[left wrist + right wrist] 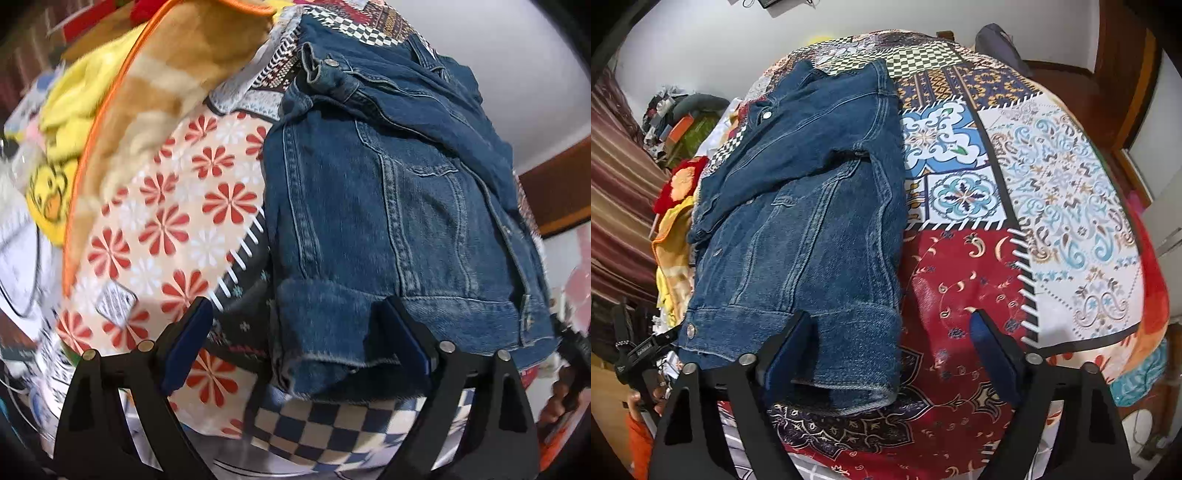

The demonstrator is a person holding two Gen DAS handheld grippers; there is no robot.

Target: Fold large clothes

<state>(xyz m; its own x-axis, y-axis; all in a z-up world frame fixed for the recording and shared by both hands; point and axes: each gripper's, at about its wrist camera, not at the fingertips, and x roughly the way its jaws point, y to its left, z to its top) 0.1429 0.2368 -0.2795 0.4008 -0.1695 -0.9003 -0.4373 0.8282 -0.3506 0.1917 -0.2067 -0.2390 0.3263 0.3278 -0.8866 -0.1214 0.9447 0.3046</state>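
Denim jacket (809, 229), dark blue, lies partly folded on patchwork bed cover (1052, 192). Left gripper (295, 350) and right gripper (886, 354), both spread and empty, hover at the jacket's hem; best pinch both hem corners evenly, then fold toward the jacket's collar.

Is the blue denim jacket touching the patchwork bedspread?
Touching. In the right wrist view, the blue denim jacket lies flat on the patchwork bedspread, with no gap under its hem.
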